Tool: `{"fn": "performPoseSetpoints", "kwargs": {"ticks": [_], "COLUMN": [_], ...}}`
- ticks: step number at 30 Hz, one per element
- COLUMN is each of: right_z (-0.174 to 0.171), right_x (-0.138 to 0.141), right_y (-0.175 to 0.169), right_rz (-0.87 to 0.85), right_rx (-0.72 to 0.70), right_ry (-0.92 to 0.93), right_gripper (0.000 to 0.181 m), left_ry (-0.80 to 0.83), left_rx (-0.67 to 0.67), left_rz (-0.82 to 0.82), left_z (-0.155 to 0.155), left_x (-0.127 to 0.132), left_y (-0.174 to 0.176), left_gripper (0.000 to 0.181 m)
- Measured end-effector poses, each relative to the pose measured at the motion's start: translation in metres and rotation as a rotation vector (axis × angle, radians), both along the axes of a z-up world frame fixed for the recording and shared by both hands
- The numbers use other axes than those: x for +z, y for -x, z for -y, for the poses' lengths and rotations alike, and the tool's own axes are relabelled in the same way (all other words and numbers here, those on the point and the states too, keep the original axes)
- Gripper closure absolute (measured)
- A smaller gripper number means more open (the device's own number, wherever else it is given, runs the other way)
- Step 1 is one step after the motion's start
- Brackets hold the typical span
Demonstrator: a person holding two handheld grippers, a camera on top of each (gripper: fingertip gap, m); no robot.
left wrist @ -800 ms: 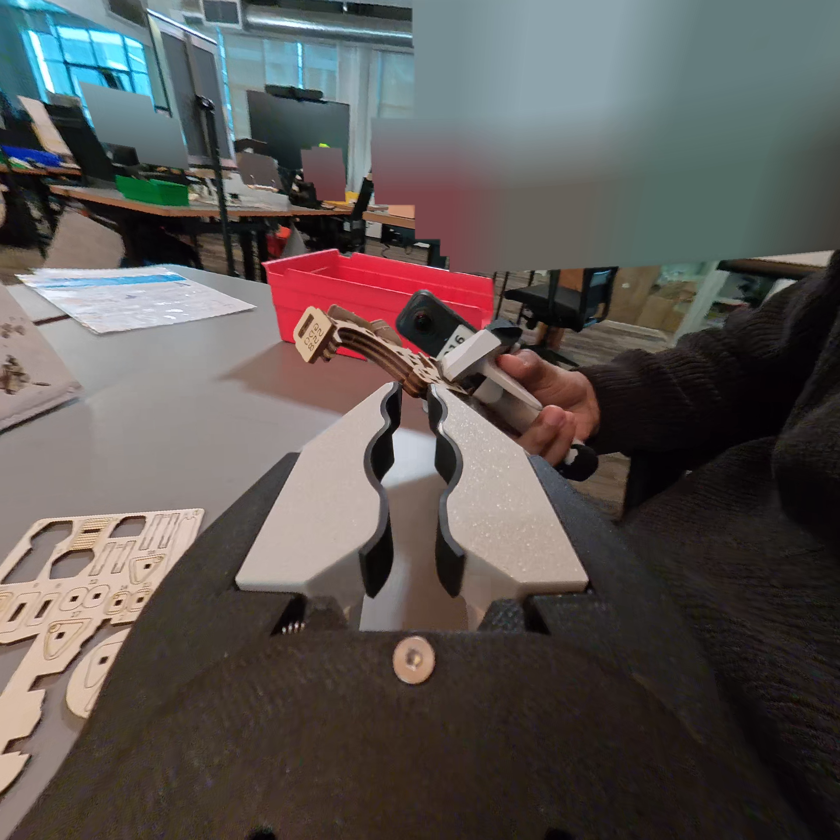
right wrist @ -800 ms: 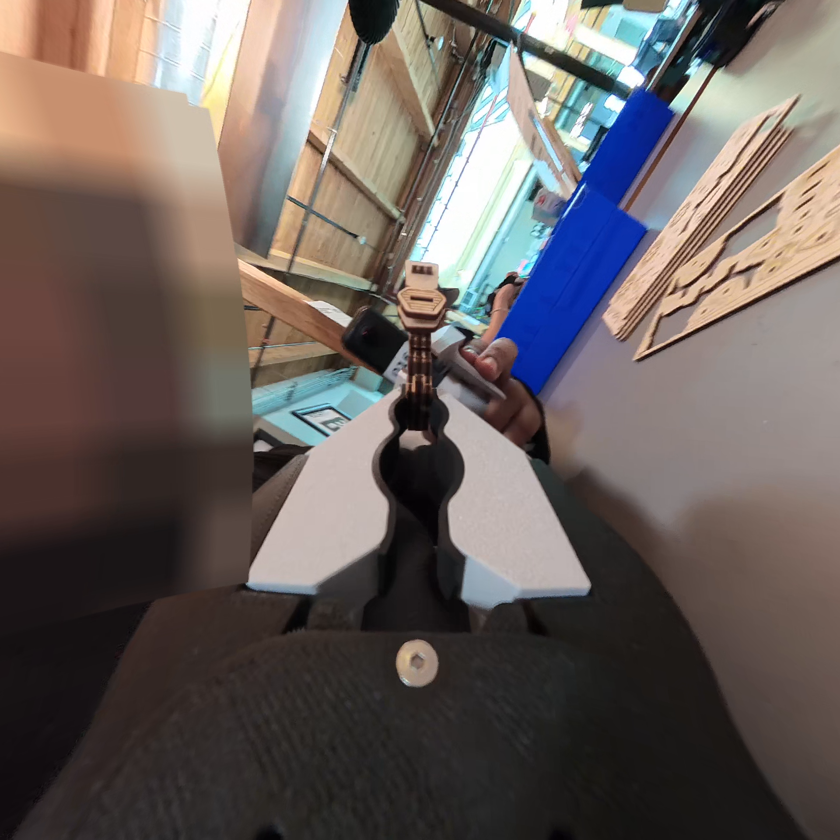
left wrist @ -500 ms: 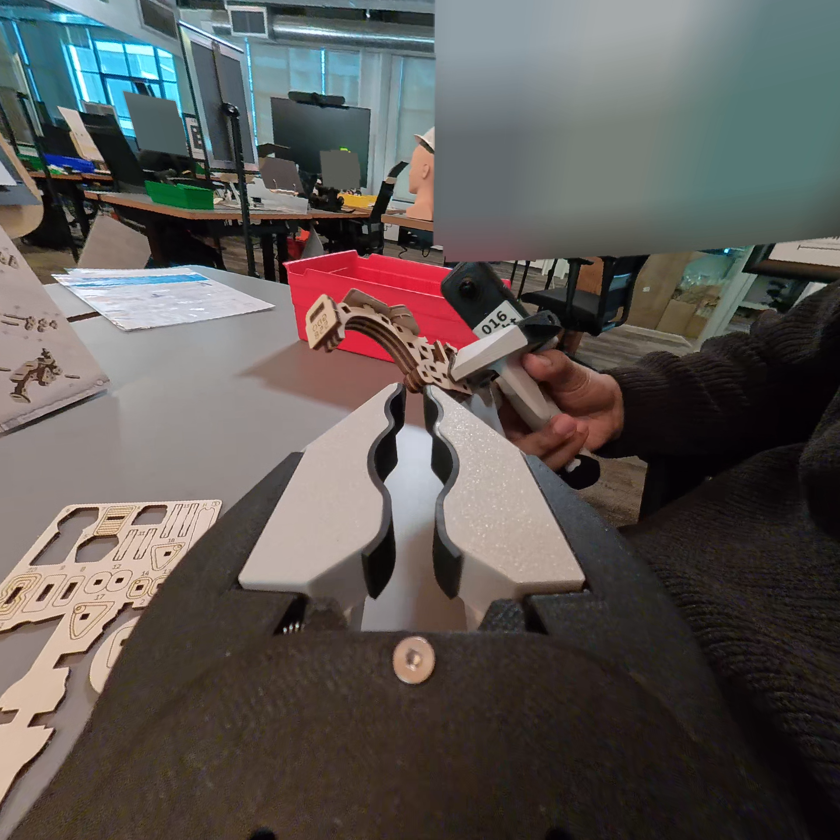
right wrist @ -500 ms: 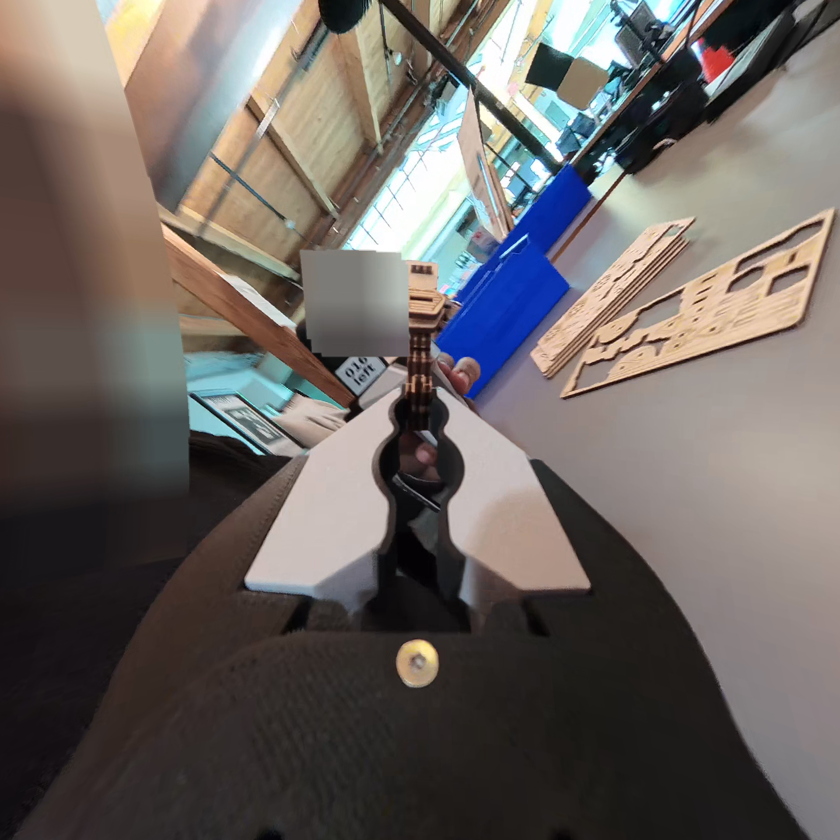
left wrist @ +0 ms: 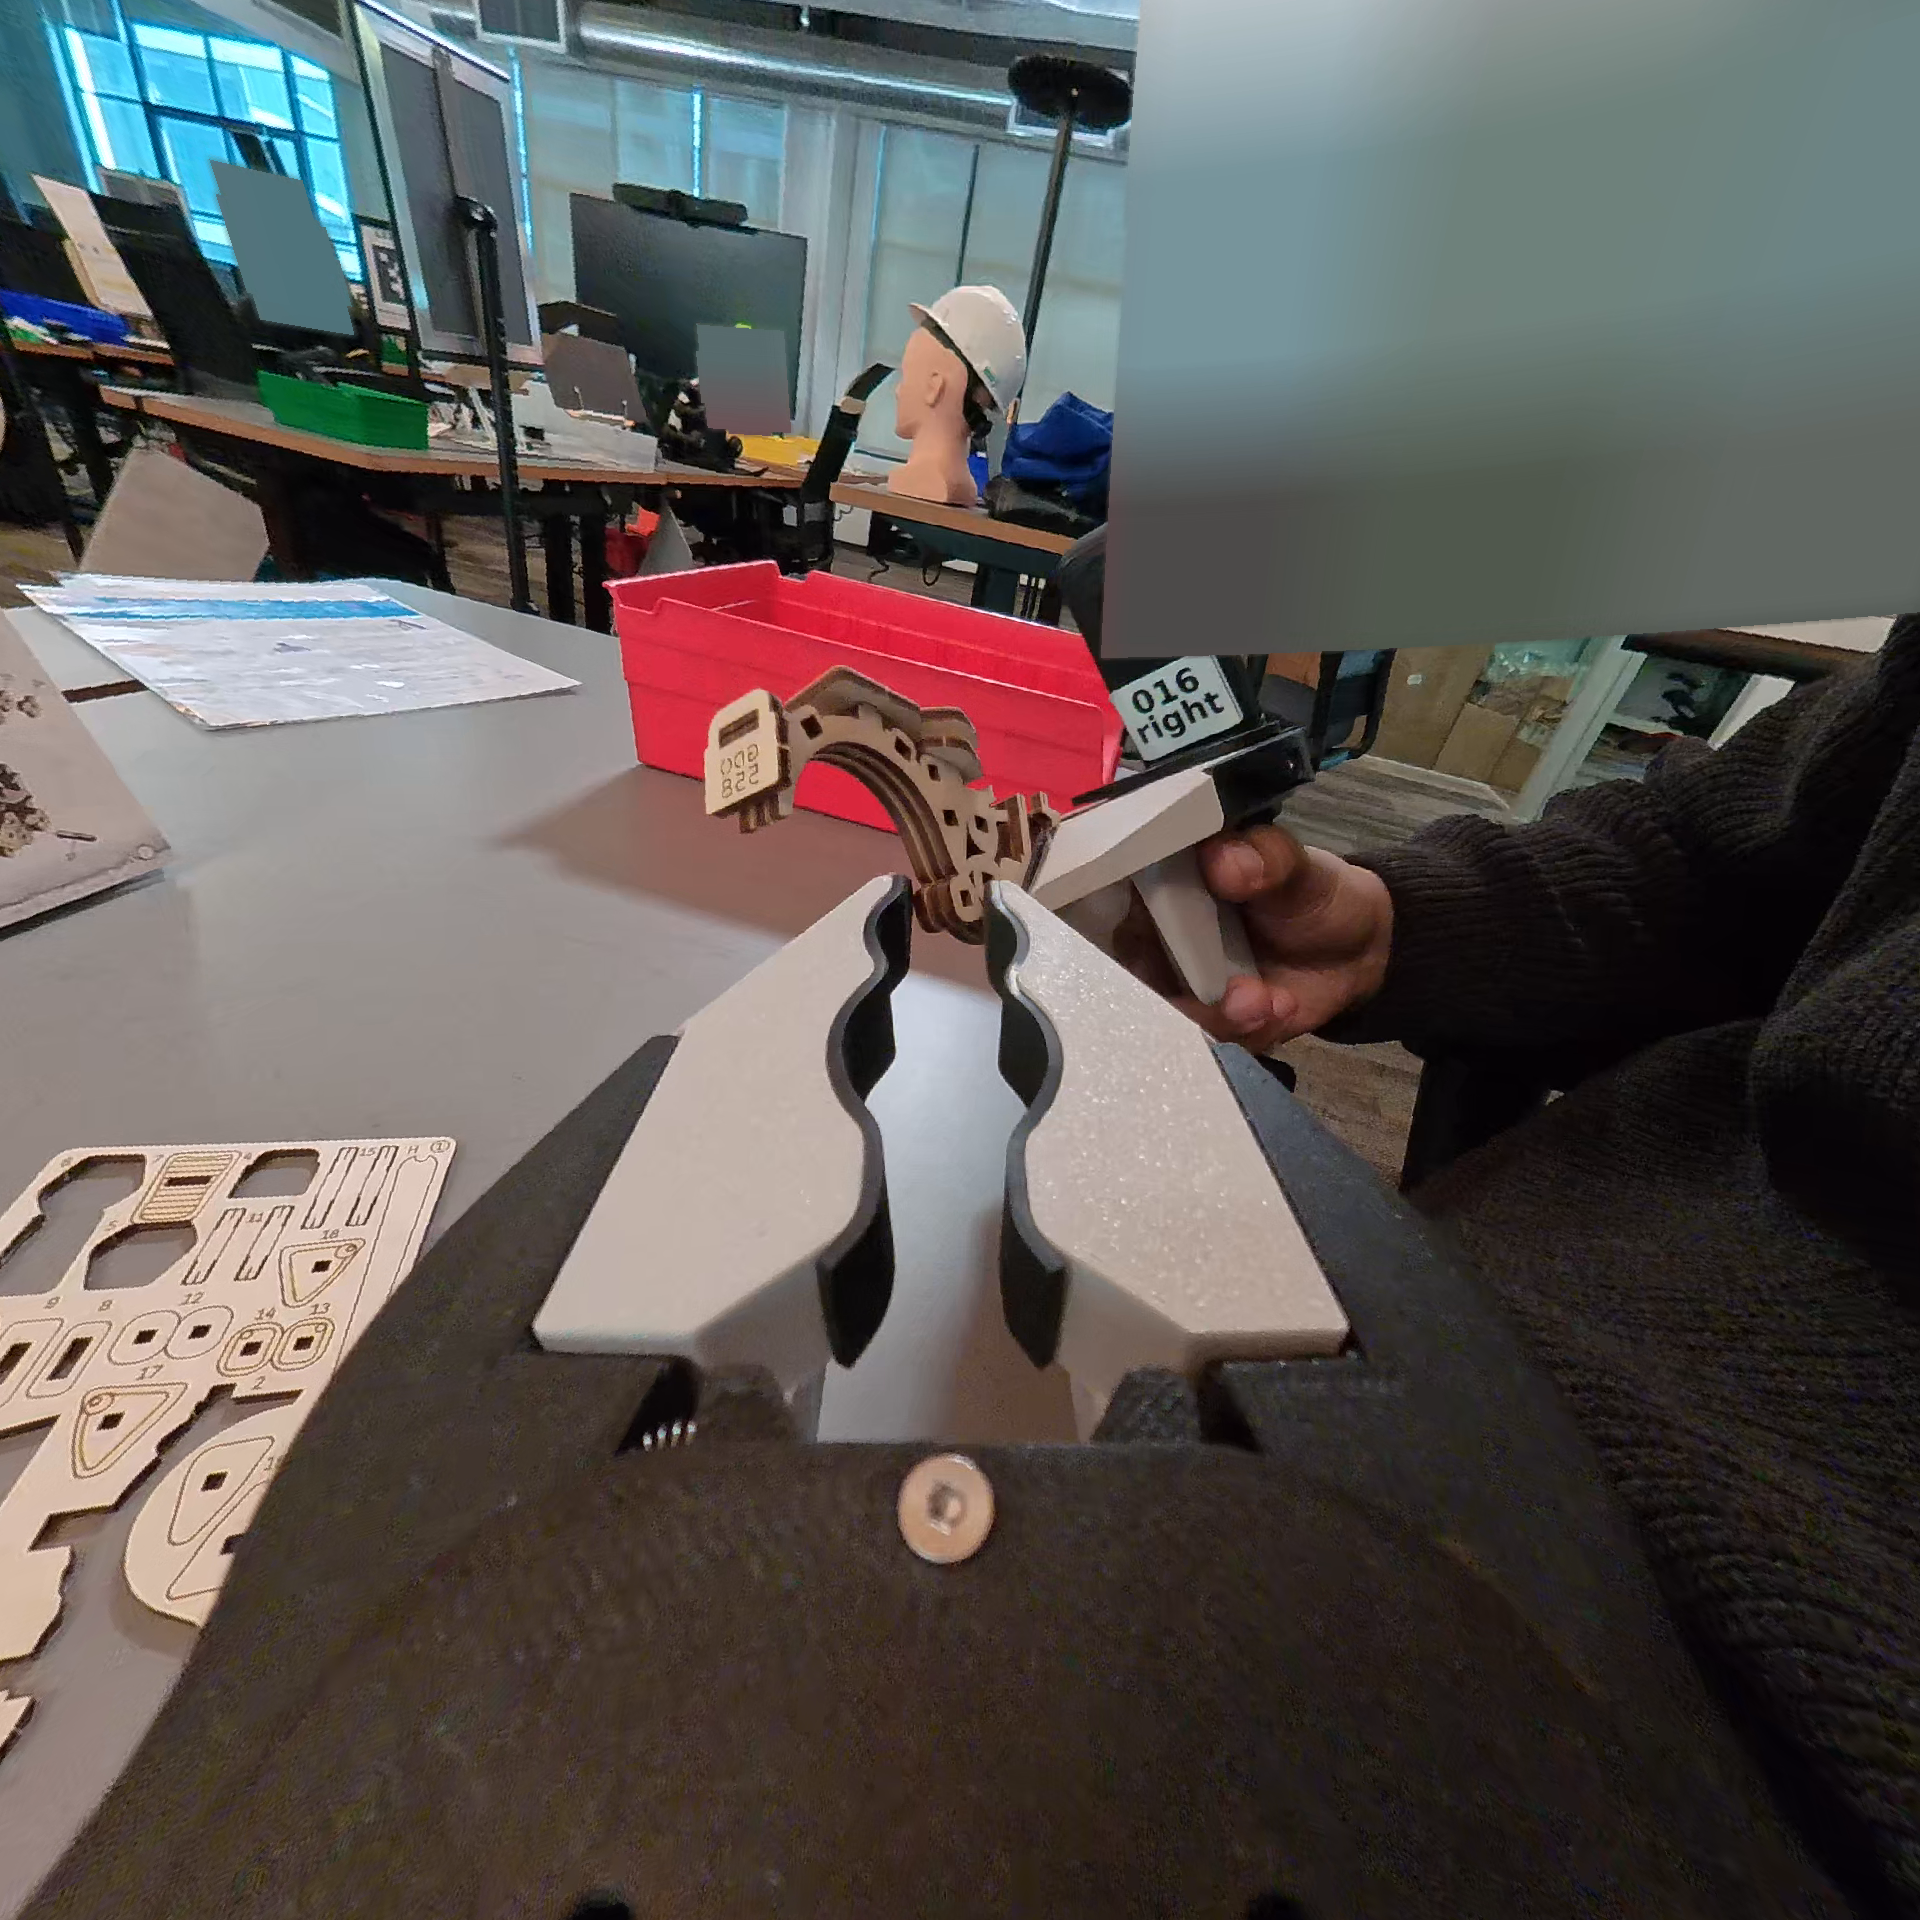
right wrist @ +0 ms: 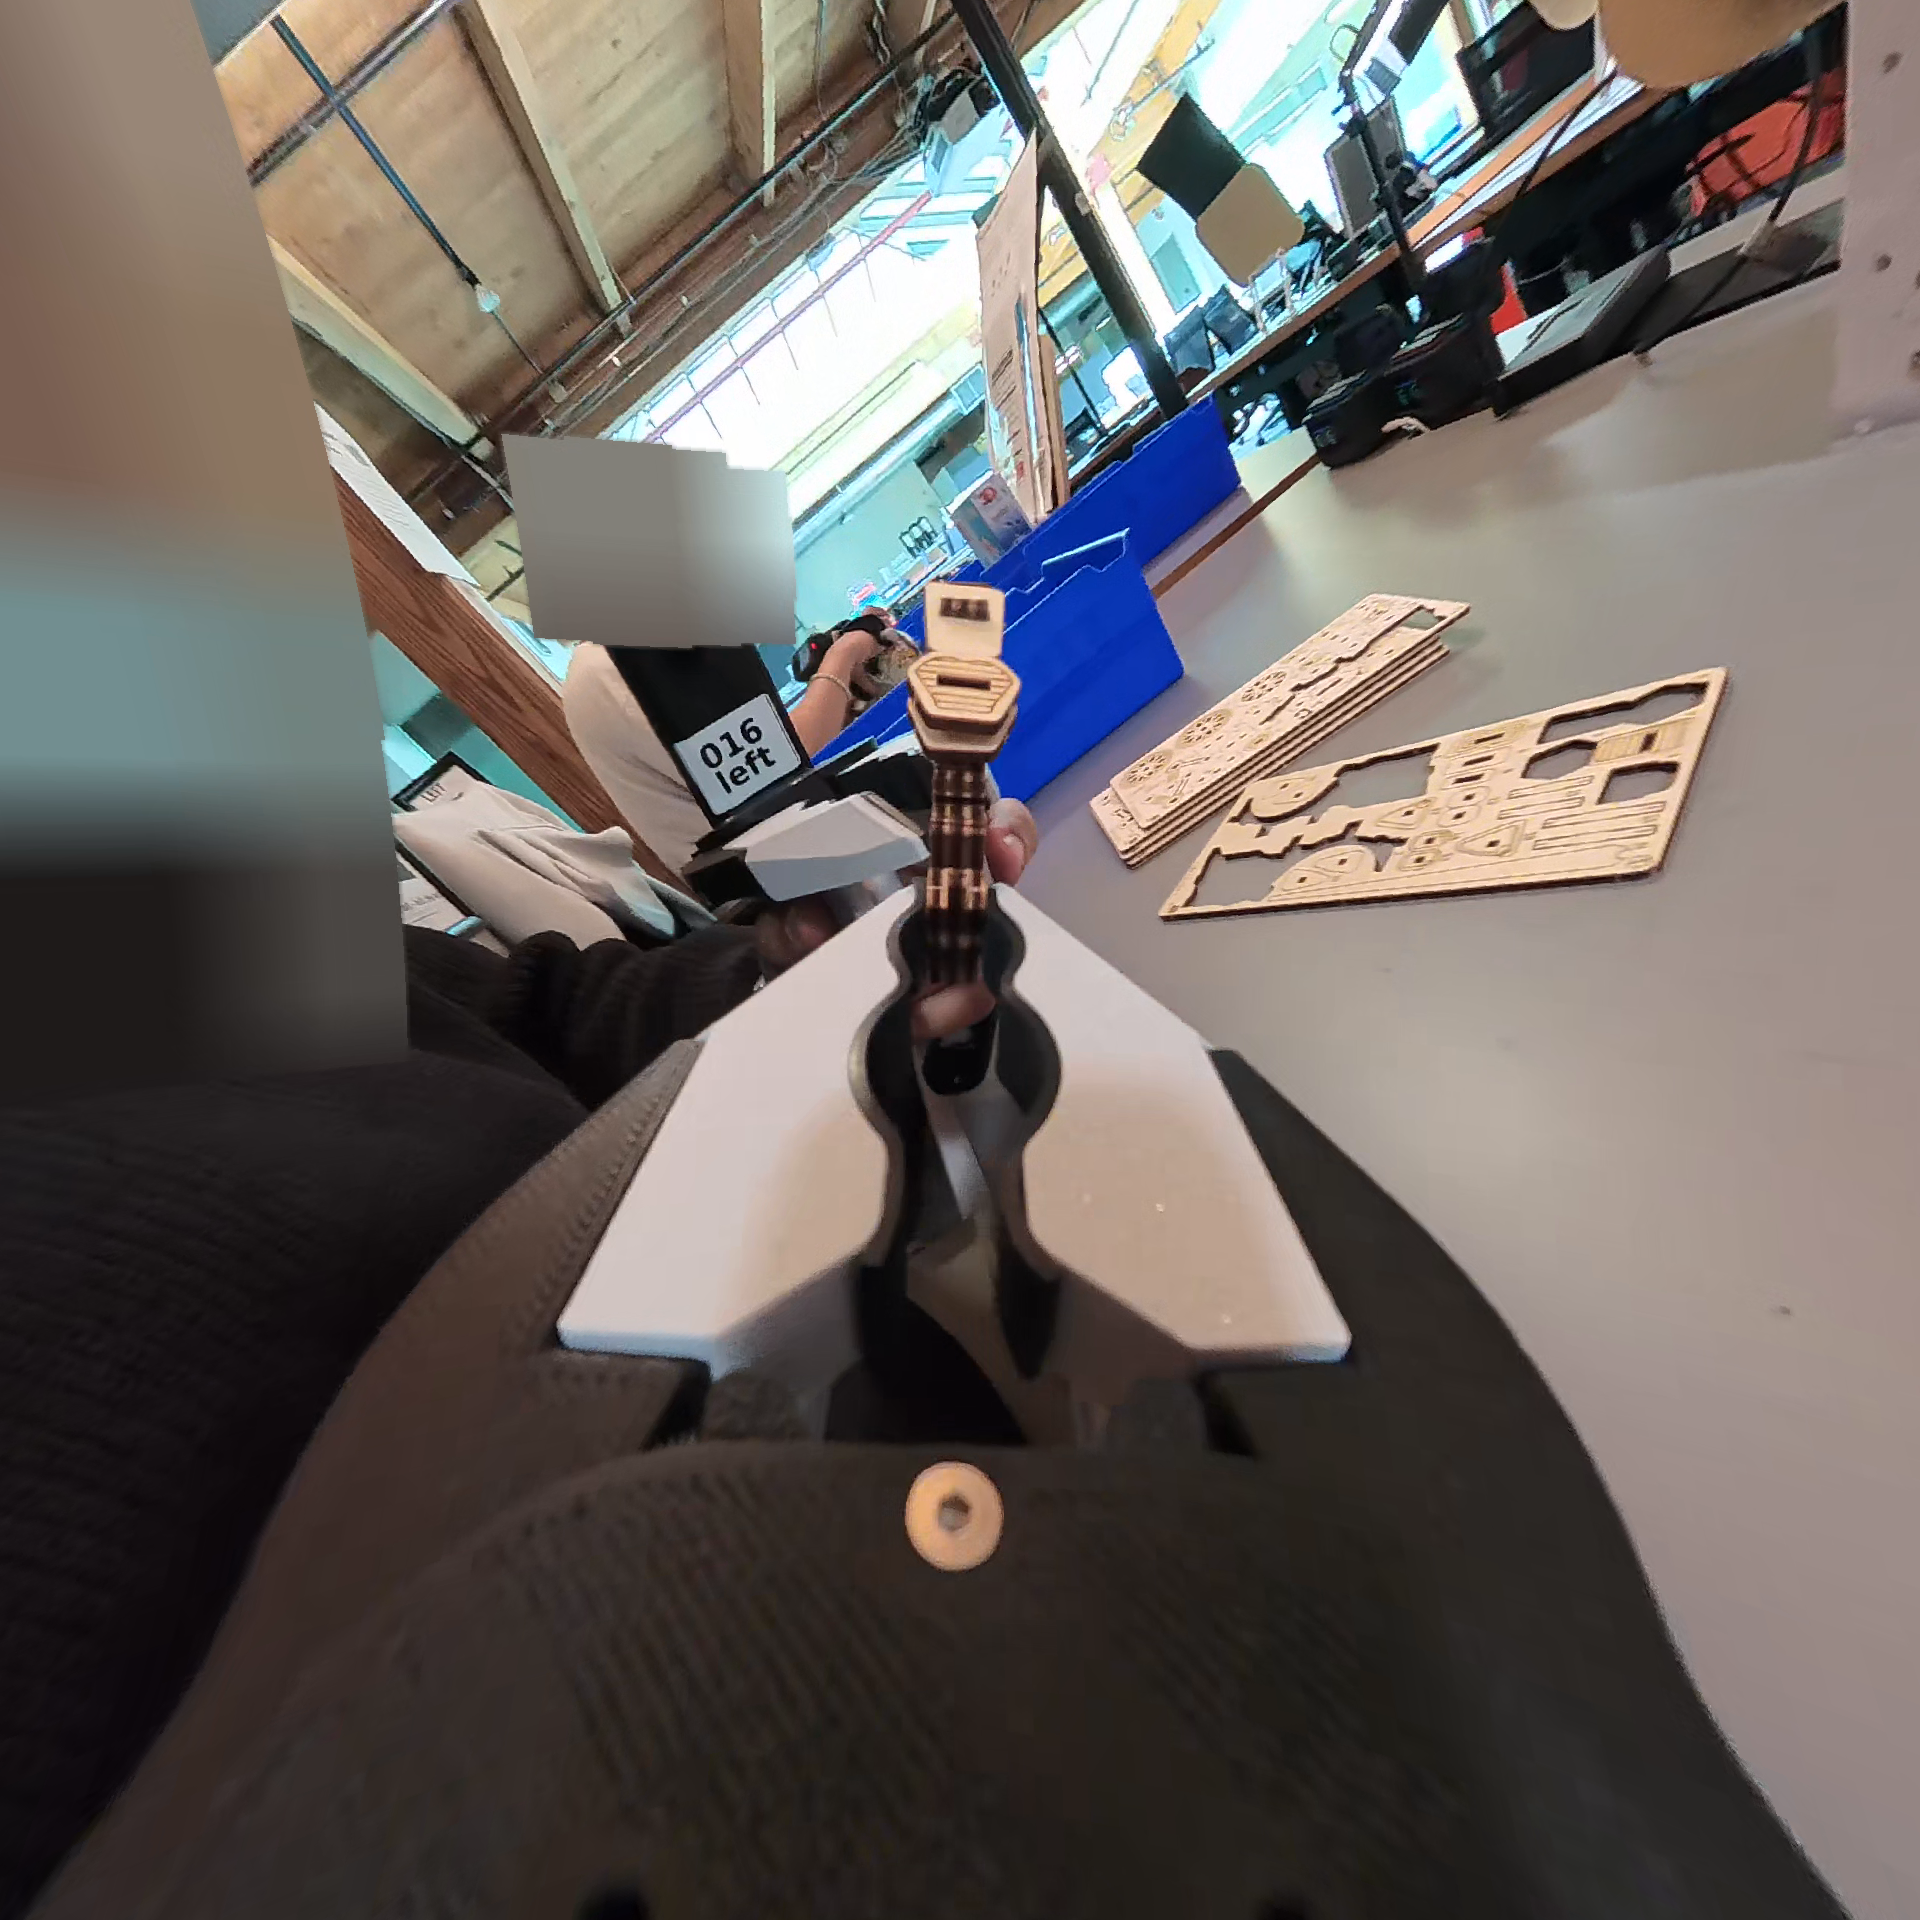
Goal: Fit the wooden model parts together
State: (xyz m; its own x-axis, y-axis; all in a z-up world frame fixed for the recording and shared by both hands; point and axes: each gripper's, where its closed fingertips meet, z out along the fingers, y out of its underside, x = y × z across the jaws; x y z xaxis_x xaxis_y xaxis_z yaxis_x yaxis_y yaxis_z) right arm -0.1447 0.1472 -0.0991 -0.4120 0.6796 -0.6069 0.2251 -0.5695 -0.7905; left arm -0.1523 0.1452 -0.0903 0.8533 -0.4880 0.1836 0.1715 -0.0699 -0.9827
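The curved, layered wooden model piece (left wrist: 894,800) is built from several thin laser-cut plywood arcs stacked side by side, pale on the faces and dark brown on the burnt edges, with small square cut-outs along its length. It arches up and away to a flat, tabbed end plate. Seen edge-on in the right wrist view, the same piece (right wrist: 956,800) rises straight out from the tips, topped by a hexagonal slotted cap.

The right gripper (right wrist: 954,925) has its white fingers closed narrowly on the lower end of the piece, clamping it at the tips. The left gripper (left wrist: 948,904) stands a little apart at the tips, with the bottom of the piece sitting between them; whether the fingers actually press it cannot be told. Left of that claw, a flat plywood parts sheet (left wrist: 187,1309) lies on the grey table (left wrist: 364,935); beyond the piece stands a red plastic bin (left wrist: 831,665).
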Motion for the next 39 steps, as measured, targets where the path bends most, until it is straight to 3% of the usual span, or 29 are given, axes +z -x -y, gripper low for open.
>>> {"fn": "performPoseSetpoints", "kwargs": {"ticks": [25, 29, 36, 39], "right_z": [0.003, 0.004, 0.013, 0.018], "right_x": [0.001, 0.001, -0.004, -0.003], "right_y": [0.001, 0.001, 0.002, 0.002], "right_rz": [-0.011, -0.012, 0.016, 0.020], "right_rx": [-0.020, -0.015, 0.029, 0.056], "right_ry": [-0.035, -0.034, -0.024, 0.040], "right_gripper": [0.173, 0.173, 0.173, 0.173], "left_ry": [0.066, 0.033, 0.106, 0.139], "left_rx": [-0.078, -0.046, -0.108, -0.157], "left_rz": [0.086, 0.117, 0.370, 0.477], "left_z": [-0.001, 0.000, -0.003, -0.003], "left_x": [0.000, 0.003, 0.007, 0.007], "left_y": [-0.007, -0.003, -0.004, -0.006], "left_gripper": [0.172, 0.165, 0.148, 0.166]}}
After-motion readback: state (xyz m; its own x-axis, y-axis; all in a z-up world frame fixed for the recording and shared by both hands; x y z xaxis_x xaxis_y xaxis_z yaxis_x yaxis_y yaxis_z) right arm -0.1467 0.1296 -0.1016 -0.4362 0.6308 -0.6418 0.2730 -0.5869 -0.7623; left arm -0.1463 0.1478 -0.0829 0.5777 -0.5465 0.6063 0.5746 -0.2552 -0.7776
